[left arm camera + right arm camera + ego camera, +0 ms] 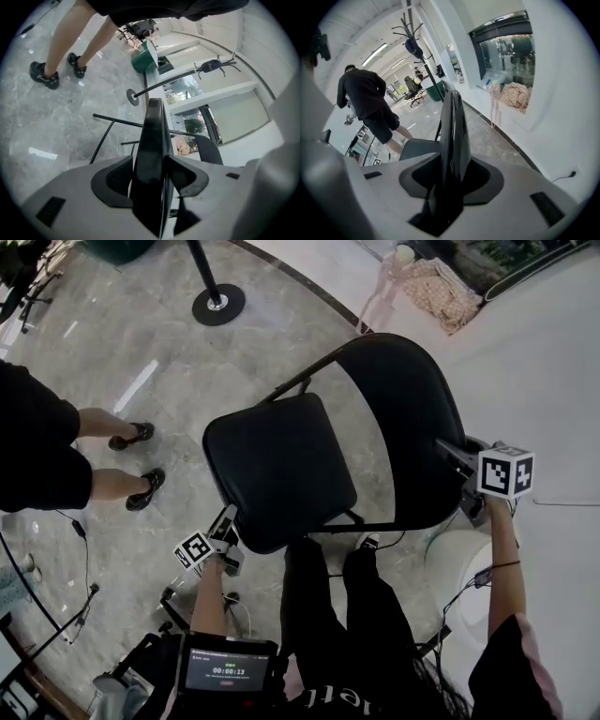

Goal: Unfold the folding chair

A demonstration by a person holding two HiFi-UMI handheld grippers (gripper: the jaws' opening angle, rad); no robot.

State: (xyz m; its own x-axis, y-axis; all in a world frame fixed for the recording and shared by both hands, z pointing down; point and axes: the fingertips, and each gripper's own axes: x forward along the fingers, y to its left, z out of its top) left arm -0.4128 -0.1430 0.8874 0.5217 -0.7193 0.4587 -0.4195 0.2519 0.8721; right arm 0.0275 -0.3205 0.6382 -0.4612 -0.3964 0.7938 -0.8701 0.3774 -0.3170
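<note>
The left gripper has its jaws apart astride the front edge of the seat, the pads seemingly loose beside it. The right gripper straddles the side edge of the backrest the same way, jaws spread with no firm bite. The chair stands in front of the person on the polished floor, its seat lying nearly flat and its back raised, so it looks all but open. To finish well, push the seat down until it stops, steady the back, check that the legs sit square on the slippery stone, then draw both grippers straight off.
</note>
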